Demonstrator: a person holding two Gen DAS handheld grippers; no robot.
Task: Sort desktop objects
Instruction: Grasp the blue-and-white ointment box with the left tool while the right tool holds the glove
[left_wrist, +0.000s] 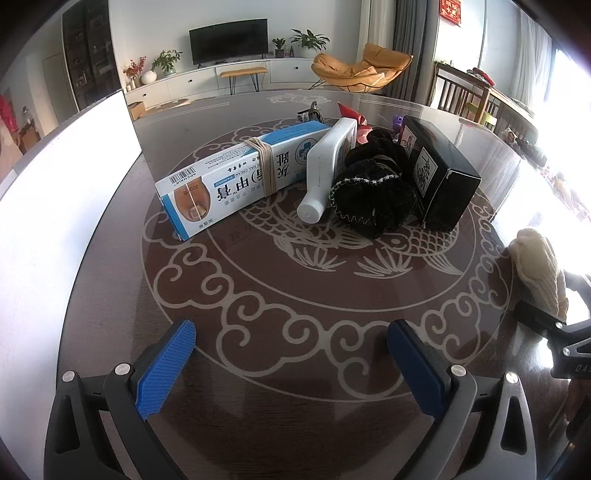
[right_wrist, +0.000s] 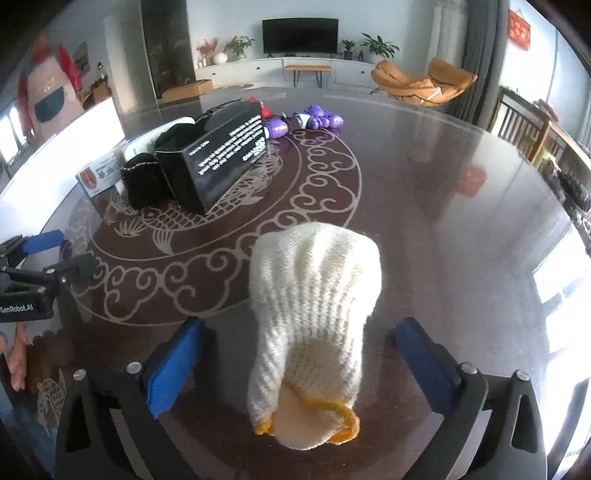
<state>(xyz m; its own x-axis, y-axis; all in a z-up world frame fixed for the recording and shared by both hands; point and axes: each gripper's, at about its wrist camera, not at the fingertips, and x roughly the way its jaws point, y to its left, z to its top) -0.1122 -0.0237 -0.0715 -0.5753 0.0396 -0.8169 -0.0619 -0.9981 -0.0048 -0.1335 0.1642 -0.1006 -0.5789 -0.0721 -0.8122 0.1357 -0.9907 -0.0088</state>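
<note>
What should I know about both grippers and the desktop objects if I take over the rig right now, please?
Left gripper: open, empty, over bare table.
Right gripper: open; the cream knit glove lies on the table between its fingers, not pinched.
Cluster beyond: cream box, white bottle, black fabric item, black box; purple toy behind.
Done: glove lies apart.
Left: the cluster.

Two downward wrist views, shared table (left_wrist: 295, 295)
</note>
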